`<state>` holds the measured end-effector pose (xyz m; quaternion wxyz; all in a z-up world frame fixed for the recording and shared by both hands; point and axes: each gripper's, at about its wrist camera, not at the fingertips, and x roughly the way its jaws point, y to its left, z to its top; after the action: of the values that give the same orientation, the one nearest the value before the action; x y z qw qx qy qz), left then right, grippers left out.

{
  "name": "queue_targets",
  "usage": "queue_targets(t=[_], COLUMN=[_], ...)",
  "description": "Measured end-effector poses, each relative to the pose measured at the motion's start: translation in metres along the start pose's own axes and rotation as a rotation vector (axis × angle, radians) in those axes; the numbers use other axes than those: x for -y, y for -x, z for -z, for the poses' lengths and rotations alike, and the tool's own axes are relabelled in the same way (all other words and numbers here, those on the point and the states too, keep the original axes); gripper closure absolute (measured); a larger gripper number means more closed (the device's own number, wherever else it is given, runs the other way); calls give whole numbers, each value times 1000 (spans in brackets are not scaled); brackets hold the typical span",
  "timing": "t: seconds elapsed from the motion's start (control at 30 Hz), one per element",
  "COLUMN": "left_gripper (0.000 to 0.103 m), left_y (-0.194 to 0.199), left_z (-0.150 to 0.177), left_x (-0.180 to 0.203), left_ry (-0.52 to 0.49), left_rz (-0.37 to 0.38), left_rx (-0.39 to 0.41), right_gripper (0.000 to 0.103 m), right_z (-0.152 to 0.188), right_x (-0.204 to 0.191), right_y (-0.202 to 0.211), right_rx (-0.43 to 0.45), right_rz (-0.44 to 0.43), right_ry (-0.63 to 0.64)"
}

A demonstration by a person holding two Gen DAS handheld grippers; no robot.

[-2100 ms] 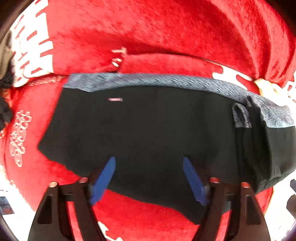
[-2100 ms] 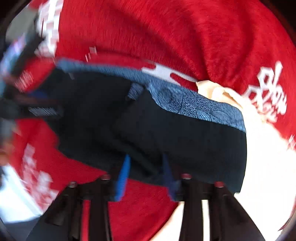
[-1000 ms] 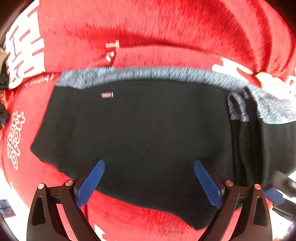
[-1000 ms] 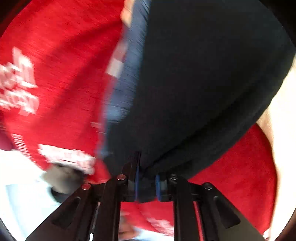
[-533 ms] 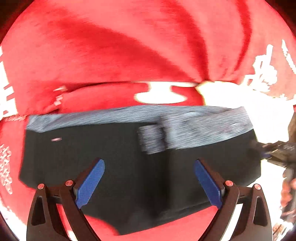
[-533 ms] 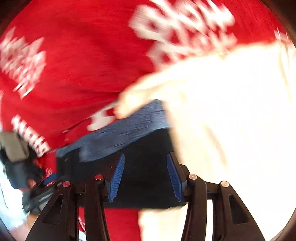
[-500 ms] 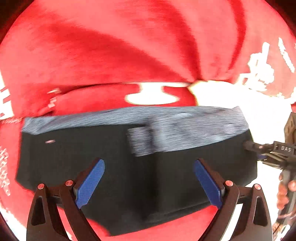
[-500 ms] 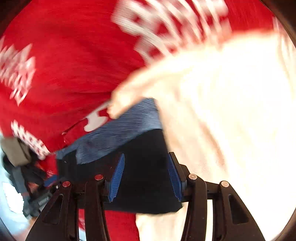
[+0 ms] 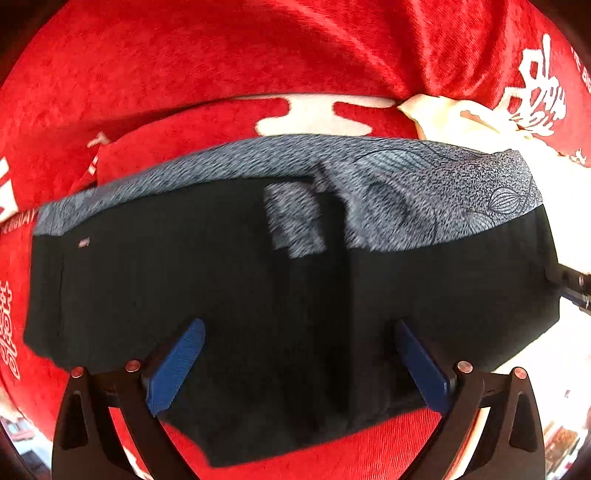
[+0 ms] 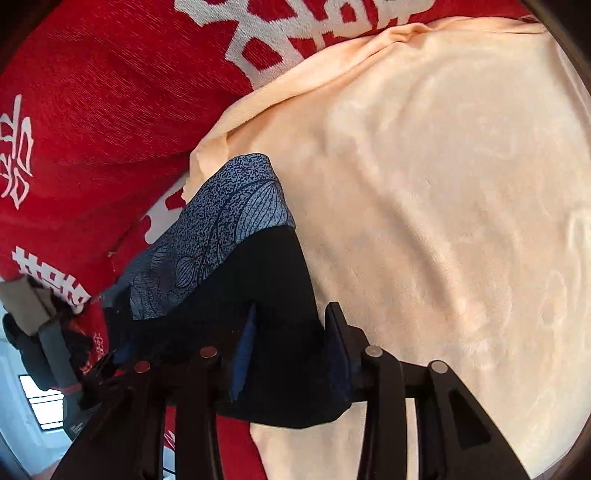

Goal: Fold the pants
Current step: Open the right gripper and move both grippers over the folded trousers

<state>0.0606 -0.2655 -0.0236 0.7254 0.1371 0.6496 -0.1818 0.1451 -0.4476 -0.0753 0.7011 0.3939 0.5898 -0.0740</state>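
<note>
Black pants (image 9: 229,288) with a grey-blue patterned waistband (image 9: 424,184) lie folded flat on a red cover (image 9: 221,66). My left gripper (image 9: 301,354) is open, its blue pads wide apart over the pants' near edge, holding nothing. The right gripper's tip (image 9: 569,284) shows at the pants' right edge. In the right wrist view the pants' end (image 10: 258,266) lies between my right gripper's (image 10: 290,339) blue pads, which stand apart and straddle the black cloth without pinching it.
A cream blanket (image 10: 443,221) lies to the right of the pants, on the red cover with white characters (image 10: 303,29). A dark device (image 10: 48,332) and a bright floor show at the far left of the right wrist view.
My right gripper let go of the pants' end and opened after laying it down on the right. My left gripper opened wider and drew back, so the whole folded garment shows.
</note>
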Motion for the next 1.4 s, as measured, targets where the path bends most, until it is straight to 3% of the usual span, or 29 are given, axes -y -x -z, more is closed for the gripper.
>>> queue_targets(t=[0.23, 0.4, 0.9, 1.4], left_gripper=[0, 0, 0, 0], left_y=[18, 29, 35, 22], left_z=[11, 27, 86, 117], left_x=[-21, -47, -145, -220], left_ry=[58, 87, 246, 403], left_rz=[-10, -12, -96, -107], left_rx=[-4, -1, -45, -93], right_gripper=[39, 35, 35, 35], right_z=[40, 65, 110, 133], right_x=[-16, -29, -114, -200], right_y=[21, 27, -14, -63], right_rx=[4, -20, -123, -237], right_rz=[118, 161, 160, 160], right_ry=[42, 78, 178, 332])
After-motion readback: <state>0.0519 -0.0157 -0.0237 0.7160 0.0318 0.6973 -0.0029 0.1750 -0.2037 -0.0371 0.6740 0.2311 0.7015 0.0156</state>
